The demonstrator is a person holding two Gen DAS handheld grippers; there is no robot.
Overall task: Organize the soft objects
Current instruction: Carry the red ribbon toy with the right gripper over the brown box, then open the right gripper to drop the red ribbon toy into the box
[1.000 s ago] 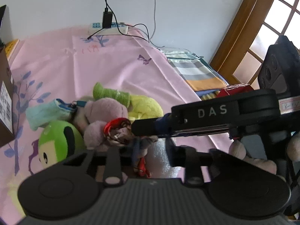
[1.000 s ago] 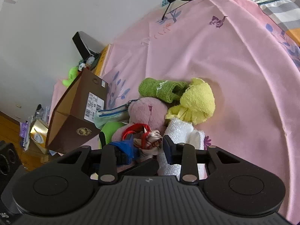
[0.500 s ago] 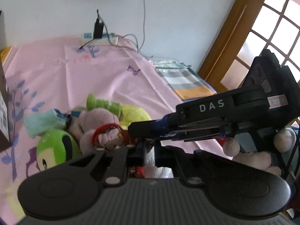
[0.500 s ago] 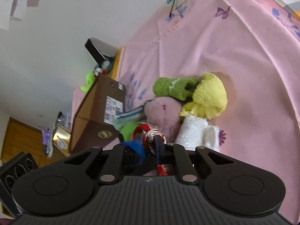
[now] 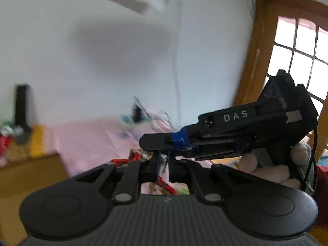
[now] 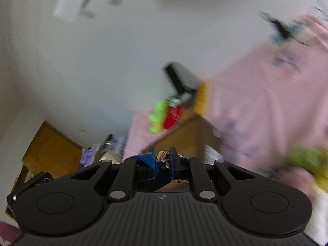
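Note:
A small patterned fabric piece with red trim [image 5: 164,185] hangs between both grippers, lifted off the pink bed sheet [image 5: 86,141]. My left gripper [image 5: 163,164] is shut on it. The right gripper [image 5: 152,142] comes in from the right, held by a hand [image 5: 266,170], with its tip just above my left fingers. In the blurred right wrist view, my right gripper [image 6: 162,157] is shut on the same fabric piece [image 6: 162,155]. A green rolled towel [image 6: 305,160] and part of the soft pile show at the right edge.
A brown cardboard box [image 6: 184,137] stands left of the pink sheet [image 6: 266,102]. Beyond the box lie a green plush toy [image 6: 158,112] and a red item. A power strip with cables [image 5: 135,119] sits by the white wall. A wooden window frame [image 5: 252,61] stands at the right.
Both grippers closed on the red-trimmed fabric piece and rose with it. Both views swung up toward the wall, and the pile of soft toys dropped out of the left wrist view.

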